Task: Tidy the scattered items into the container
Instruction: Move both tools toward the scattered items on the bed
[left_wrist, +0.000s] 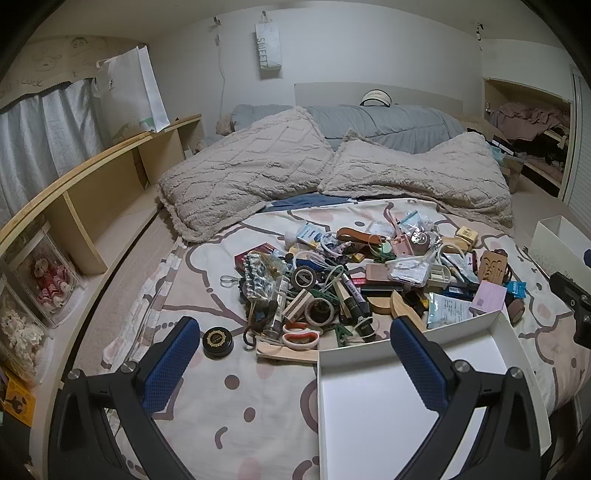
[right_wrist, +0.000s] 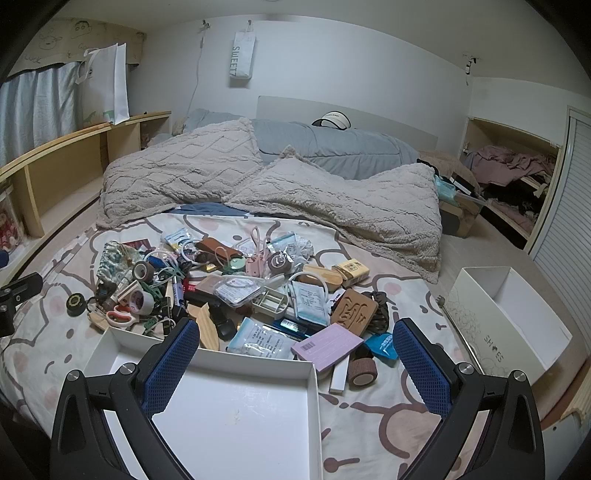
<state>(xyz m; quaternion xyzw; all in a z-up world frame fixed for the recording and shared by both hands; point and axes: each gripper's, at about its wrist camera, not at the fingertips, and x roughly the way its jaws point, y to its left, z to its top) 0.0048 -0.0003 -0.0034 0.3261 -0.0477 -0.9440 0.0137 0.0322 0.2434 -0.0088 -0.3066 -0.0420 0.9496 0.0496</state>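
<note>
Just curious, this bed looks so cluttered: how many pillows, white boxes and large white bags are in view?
Pillows: 2
White boxes: 2
Large white bags: 2
Total: 6

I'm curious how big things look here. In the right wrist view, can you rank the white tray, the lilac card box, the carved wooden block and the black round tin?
As they look in the right wrist view, largest to smallest:
1. white tray, though it is nearest the camera
2. lilac card box
3. carved wooden block
4. black round tin
</note>
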